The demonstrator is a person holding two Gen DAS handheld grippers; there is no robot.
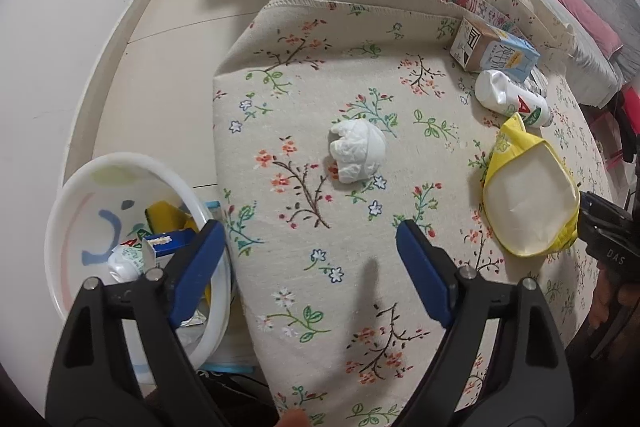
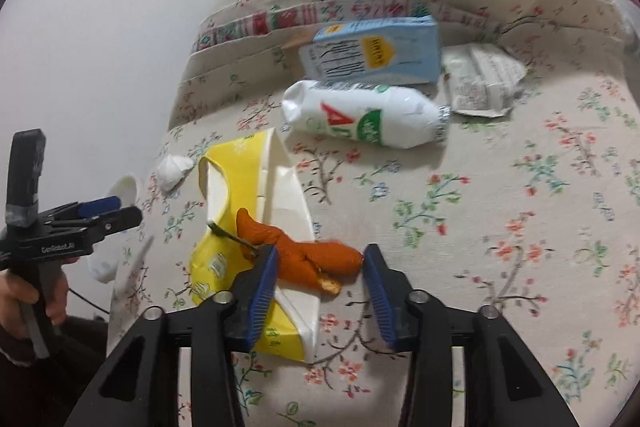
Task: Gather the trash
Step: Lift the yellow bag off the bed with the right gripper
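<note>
A crumpled white tissue [image 1: 358, 151] [image 2: 172, 171] lies on the floral cloth [image 1: 304, 75], ahead of my left gripper [image 1: 310, 231], which stands wide open with nothing between its fingers. A flattened yellow carton [image 1: 528, 199] [image 2: 244, 155] lies to the right with an orange peel [image 2: 304, 259] on top of it. My right gripper [image 2: 322, 251] has its blue pads against both ends of the peel. Farther back lie a white bottle [image 1: 508, 95] [image 2: 360, 115] and a pale blue carton [image 1: 492, 47] [image 2: 372, 51].
A white basin [image 1: 76, 203] stands on the floor left of the table edge, with a bottle, a box and yellow packaging inside. A crumpled paper wrapper [image 2: 480, 79] lies beside the blue carton. Bedding is piled behind the table. A hand holds the left gripper [image 2: 100, 215].
</note>
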